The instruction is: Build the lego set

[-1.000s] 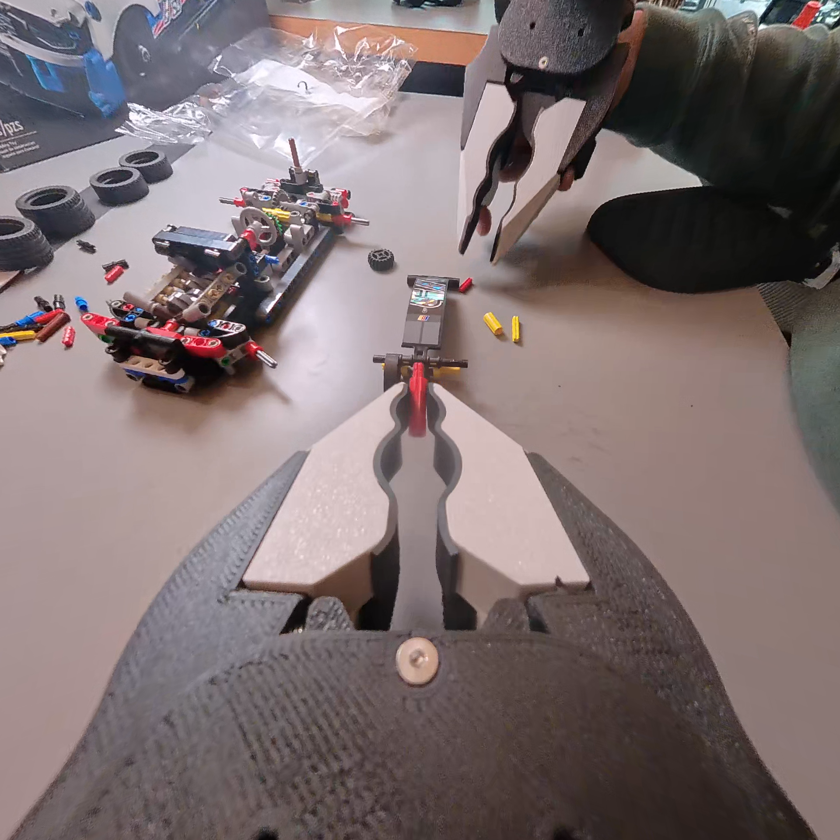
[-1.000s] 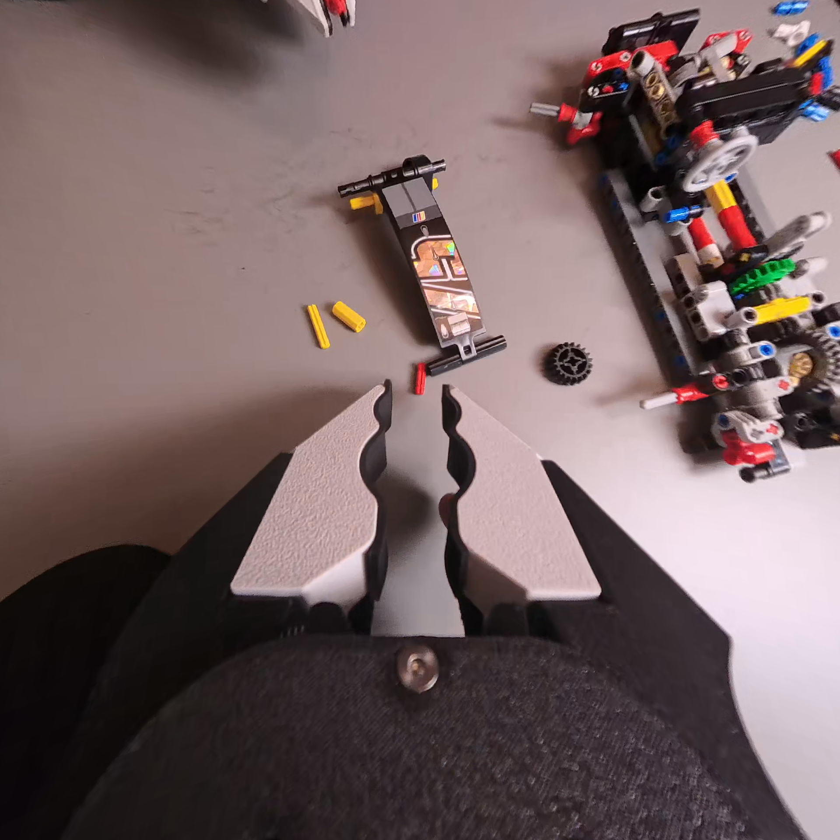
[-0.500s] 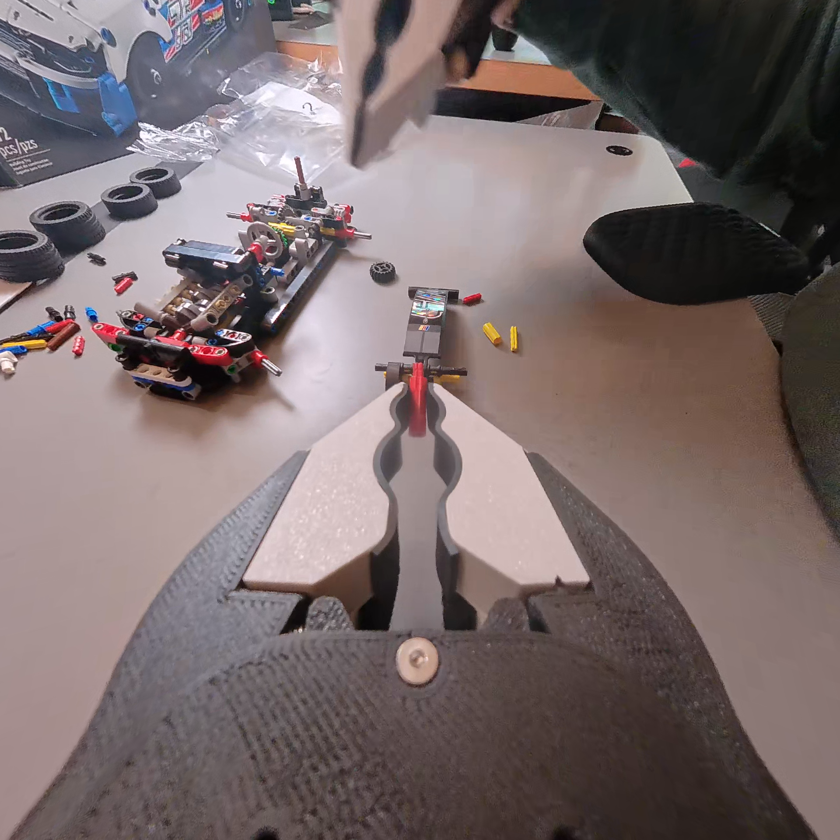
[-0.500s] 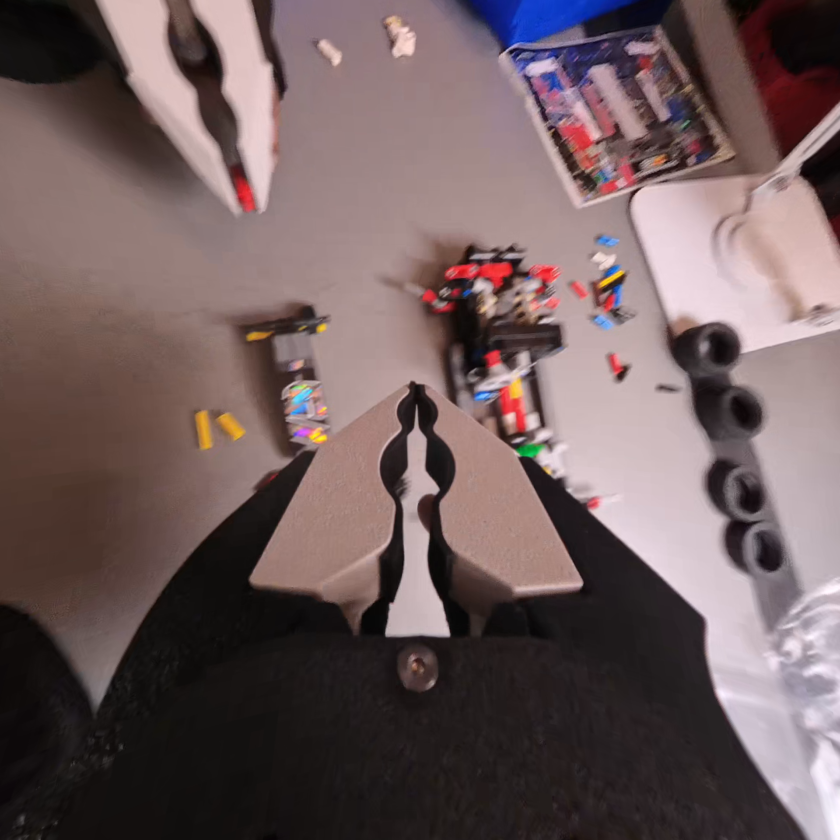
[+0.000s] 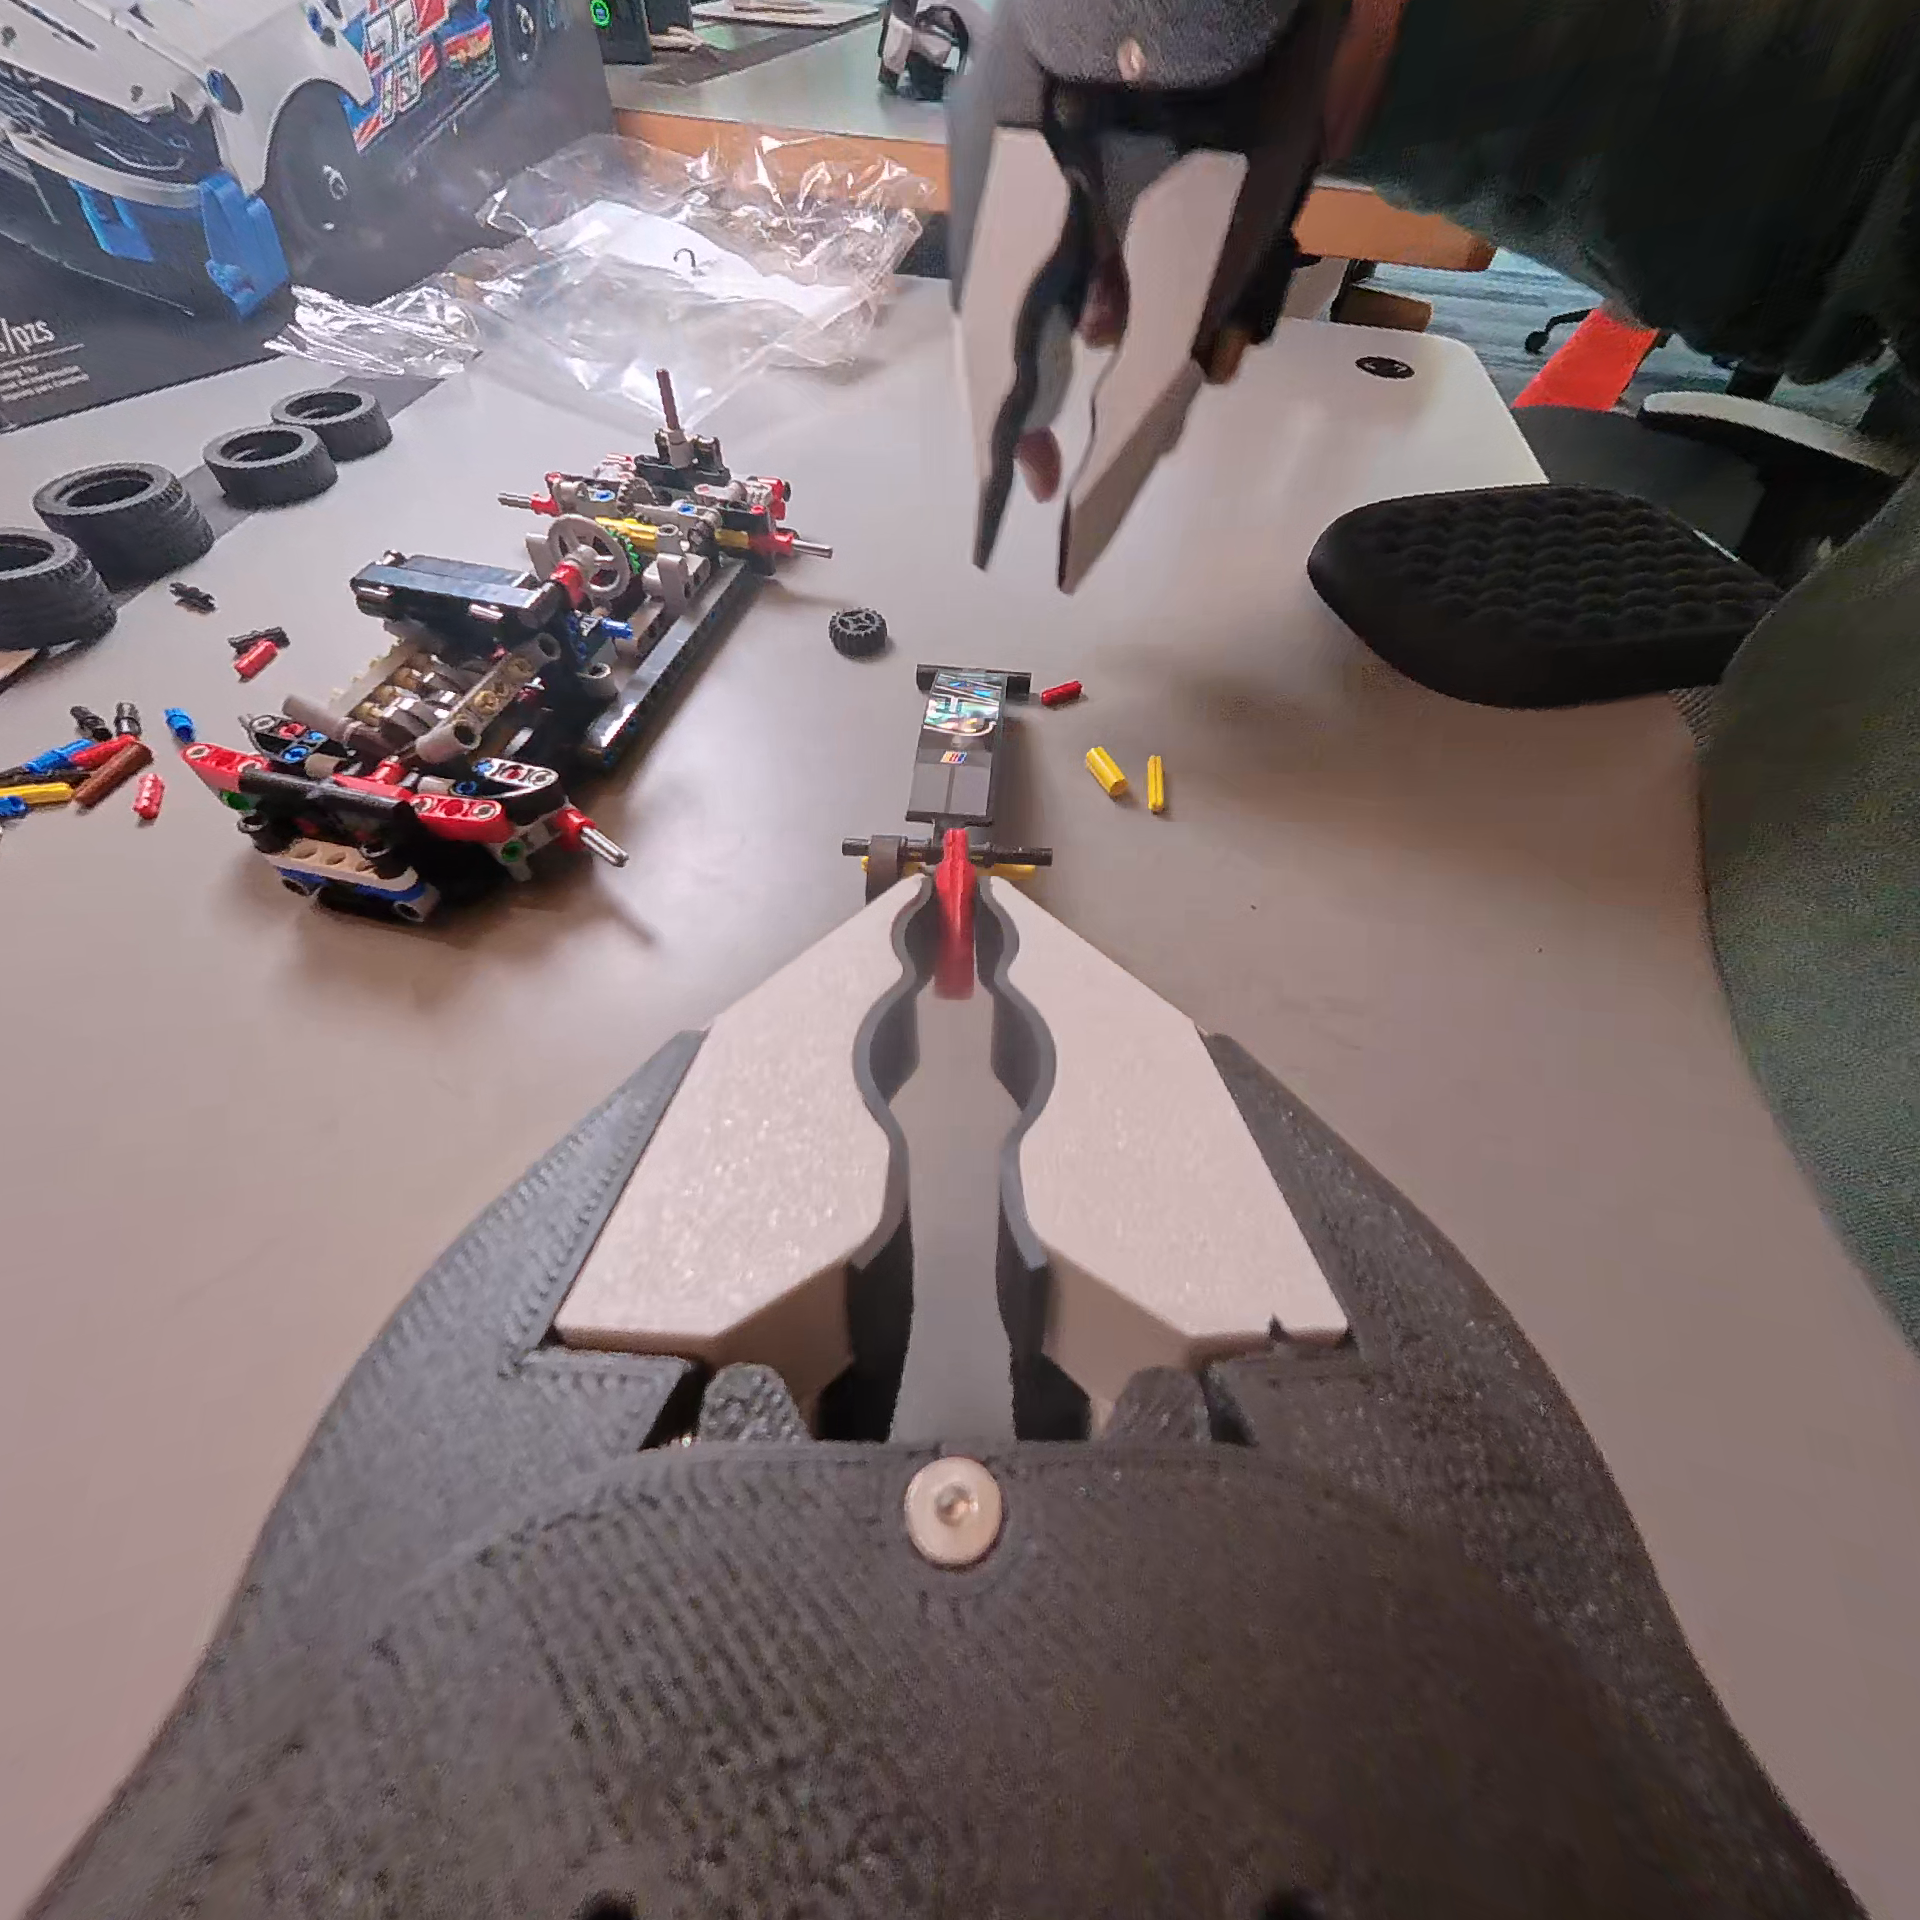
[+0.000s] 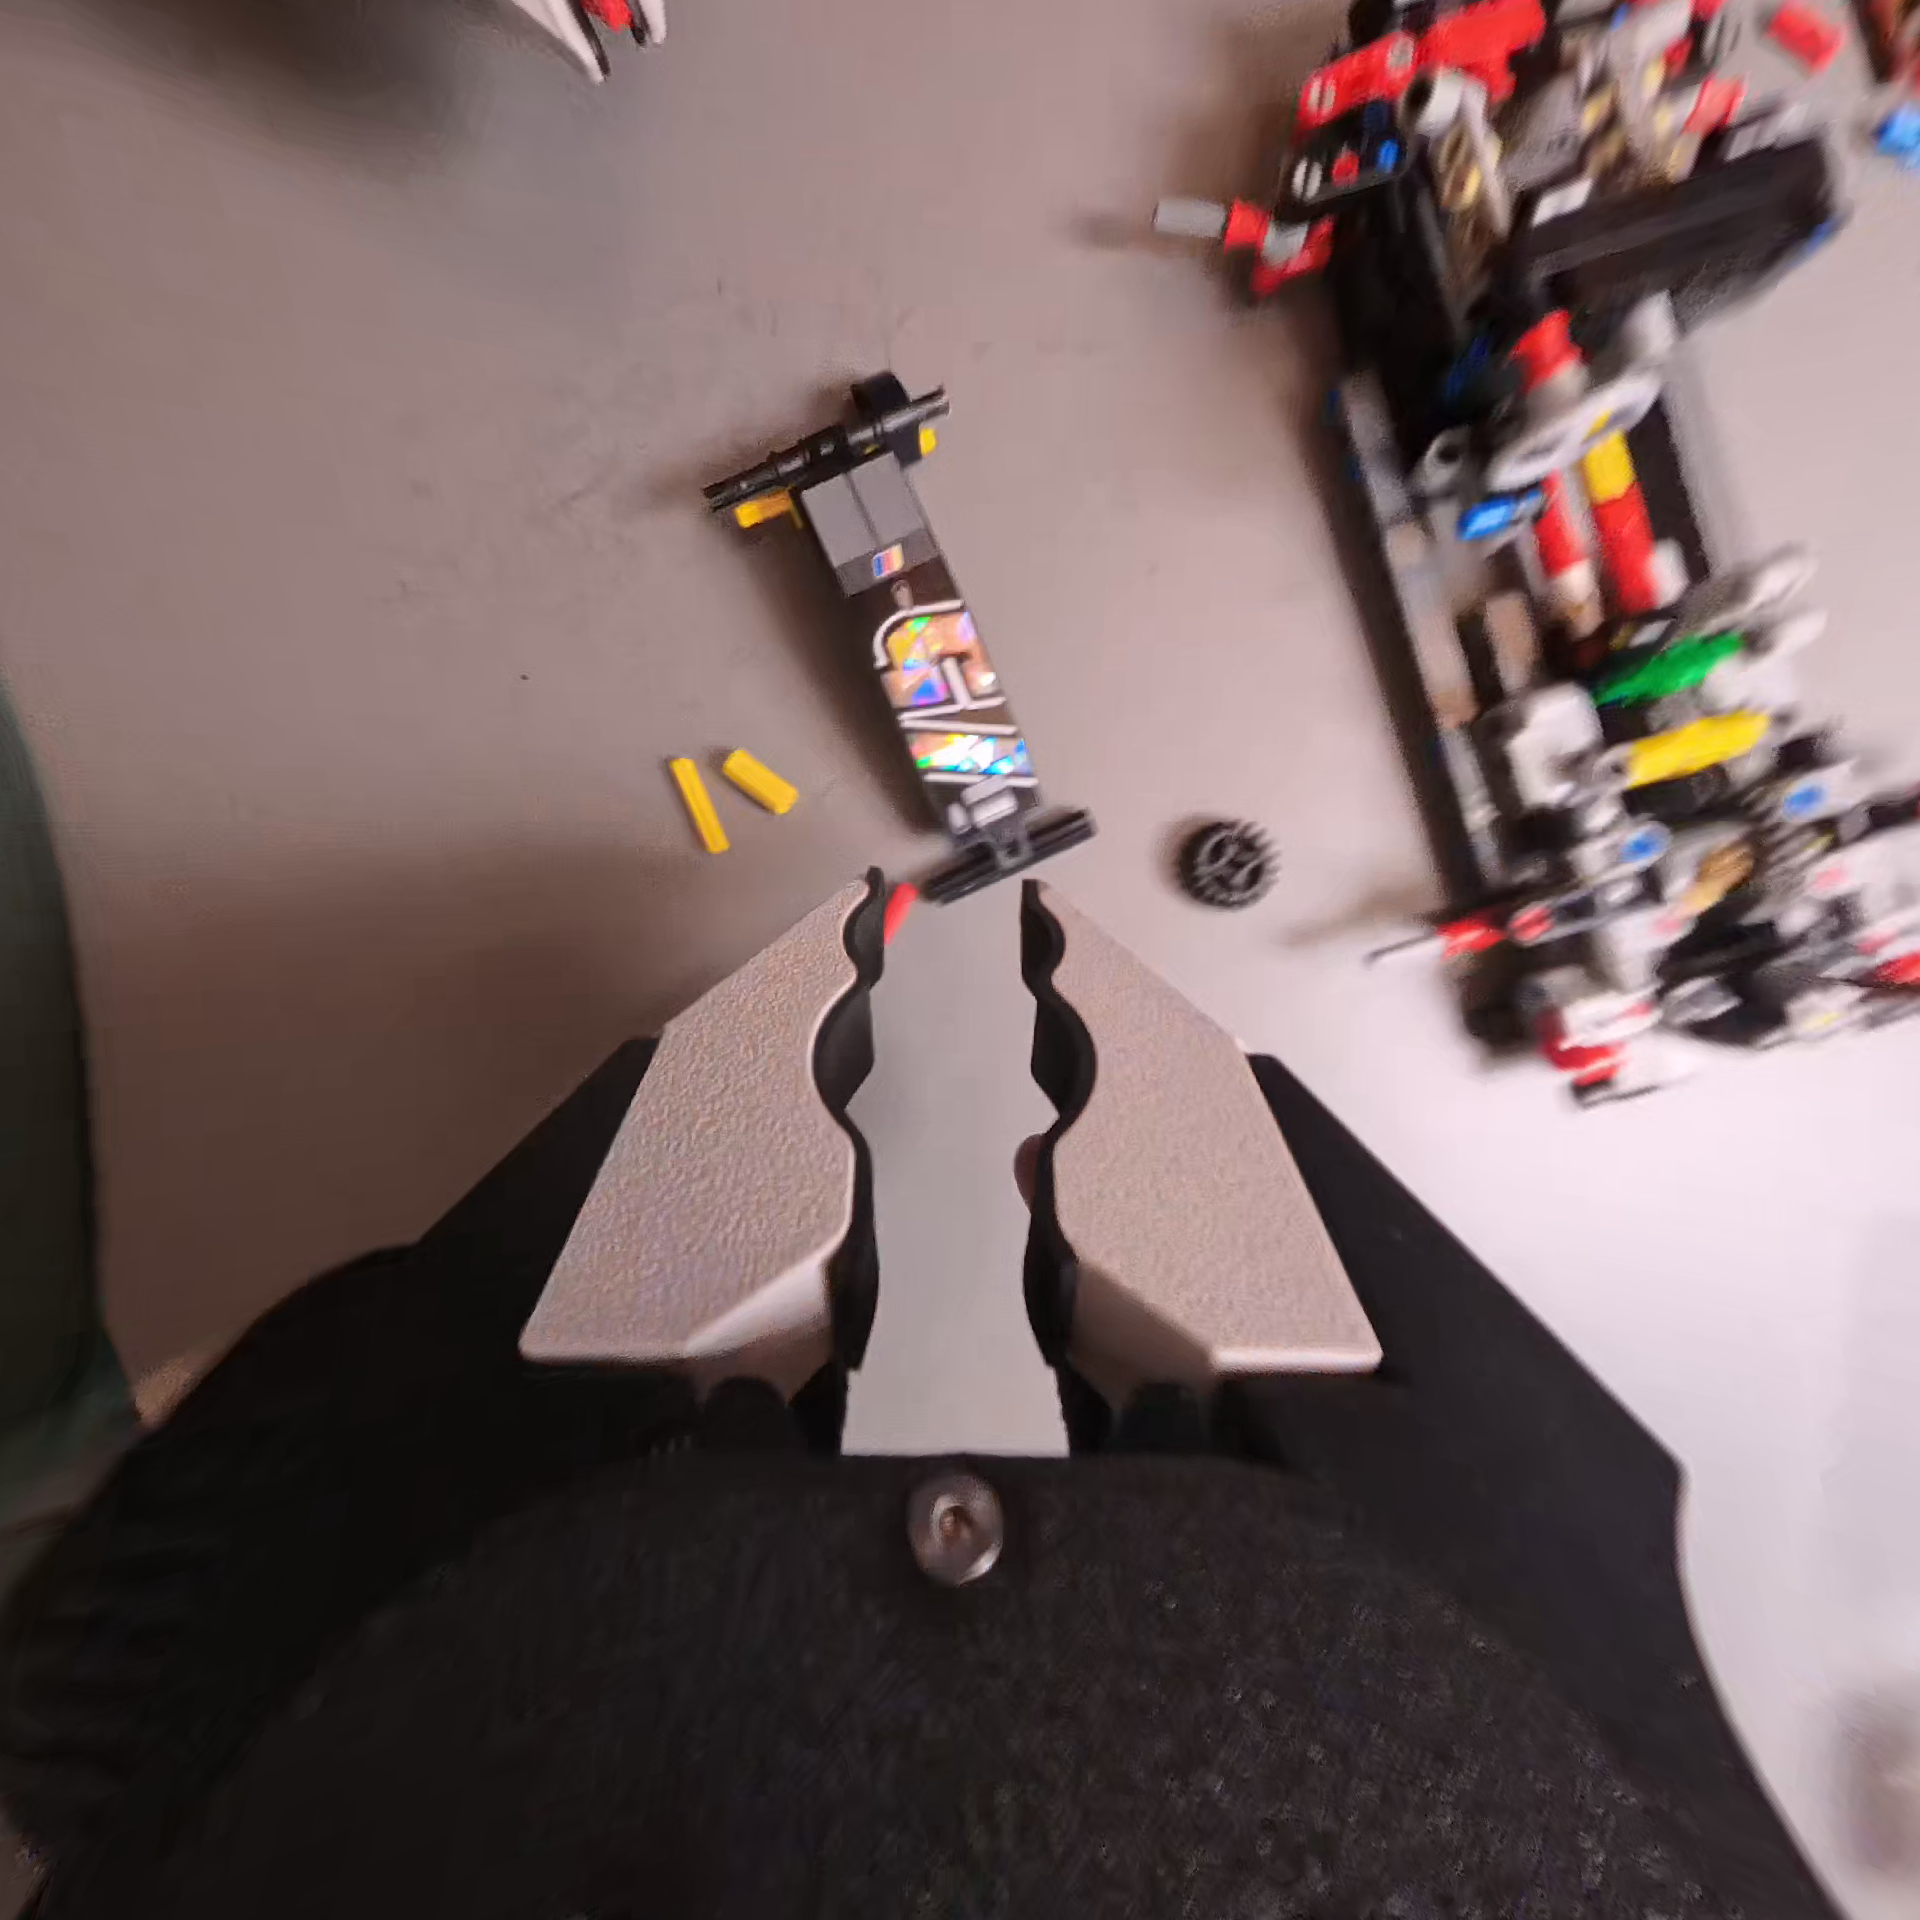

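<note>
My left gripper (image 5: pixel 951 891) is shut on a small red piece (image 5: pixel 953 935), held just in front of the near end of a black panel with a shiny sticker (image 5: pixel 961 748) that lies flat on the table. My right gripper (image 6: pixel 948 899) is open and empty, hovering over the panel's (image 6: pixel 935 665) other end, and it also shows in the left wrist view (image 5: pixel 1023 571). A small red pin (image 6: pixel 900 912) lies by its left fingertip. The partly built car chassis (image 5: pixel 499 675) sits left of the panel and also shows in the right wrist view (image 6: pixel 1621 623).
A black gear (image 5: pixel 858 631) and two yellow pins (image 5: pixel 1107 771) lie near the panel. Several black tyres (image 5: pixel 125 509), loose pins (image 5: pixel 104 758), plastic bags (image 5: pixel 675 270) and the set's box (image 5: pixel 156 156) sit at the far left. A chair armrest (image 5: pixel 1538 592) stands at the right. Spacing between my two grippers at the tips: around 15 cm. To reach the black gear (image 5: pixel 858 631) in a straight line is about 6 cm for my right fingers, about 20 cm for my left. My right wrist view (image 6: pixel 1219 854) looks at it from another angle.
My right gripper rose high and shut, then came back down over the red pin and opened. My left gripper stayed put, still holding the red piece.
</note>
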The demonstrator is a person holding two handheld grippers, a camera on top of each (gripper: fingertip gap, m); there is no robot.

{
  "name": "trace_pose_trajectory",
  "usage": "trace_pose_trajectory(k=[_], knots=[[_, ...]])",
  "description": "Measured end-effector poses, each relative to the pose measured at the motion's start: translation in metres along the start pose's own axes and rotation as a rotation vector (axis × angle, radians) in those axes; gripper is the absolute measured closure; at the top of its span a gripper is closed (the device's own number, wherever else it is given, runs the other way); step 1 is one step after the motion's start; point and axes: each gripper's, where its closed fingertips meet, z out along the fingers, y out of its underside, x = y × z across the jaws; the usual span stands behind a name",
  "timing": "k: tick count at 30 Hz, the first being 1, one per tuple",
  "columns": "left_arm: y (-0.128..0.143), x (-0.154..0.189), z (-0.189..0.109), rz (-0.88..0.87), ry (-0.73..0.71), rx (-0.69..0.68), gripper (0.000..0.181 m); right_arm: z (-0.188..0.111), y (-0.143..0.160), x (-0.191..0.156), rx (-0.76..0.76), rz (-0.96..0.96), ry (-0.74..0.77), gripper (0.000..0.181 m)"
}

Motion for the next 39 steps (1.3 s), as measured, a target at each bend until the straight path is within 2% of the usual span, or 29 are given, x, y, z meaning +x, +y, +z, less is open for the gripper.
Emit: trace_pose_trajectory(k=[1,6,7,8,12,14,17,19,24,28,30,33,36,39], knots=[[-0.001,0.001,0.000,0.001,0.001,0.002,0.177,0.004,0.007,-0.007,0.009,0.063,0.013,0.159],[-0.002,0.004,0.000,0.003,0.001,0.009,0.177,0.027,0.027,-0.017,-0.016,0.111,0.123,0.163],[-0.002,0.004,0.001,0.004,0.001,0.009,0.177,0.028,0.024,-0.014,-0.006,0.097,0.144,0.177],[-0.002,0.005,0.001,0.006,0.001,0.009,0.177,0.028,0.024,-0.014,-0.012,0.084,0.141,0.180],[-0.004,0.007,0.001,0.017,0.004,0.010,0.177,0.026,0.024,-0.011,-0.064,-0.006,0.111,0.181],[-0.004,0.007,0.001,0.015,0.007,0.015,0.177,0.012,0.003,-0.002,0.015,-0.019,0.078,0.181],[-0.005,0.005,0.001,0.001,0.009,0.029,0.177,-0.015,-0.047,0.043,0.145,-0.069,0.154,0.181],[-0.005,0.004,0.002,-0.023,0.014,0.039,0.177,-0.014,-0.069,0.083,0.135,-0.136,0.220,0.181],[-0.002,0.000,0.002,-0.055,0.007,0.042,0.177,0.039,-0.117,0.168,0.122,-0.154,0.197,0.181],[-0.002,-0.003,0.001,-0.075,0.004,0.050,0.177,0.091,-0.116,0.194,0.002,-0.145,0.113,0.181],[-0.002,-0.004,0.000,-0.081,0.007,0.054,0.177,0.101,-0.116,0.198,-0.013,-0.171,0.122,0.181],[-0.003,-0.003,0.000,-0.086,0.015,0.054,0.177,0.091,-0.124,0.198,0.020,-0.164,0.140,0.171],[-0.002,0.000,0.001,-0.078,0.023,0.050,0.177,0.045,-0.152,0.169,0.225,-0.163,0.149,0.167],[-0.004,0.010,0.003,-0.081,0.079,0.053,0.177,-0.007,-0.164,0.104,0.410,-0.232,0.106,0.168]])
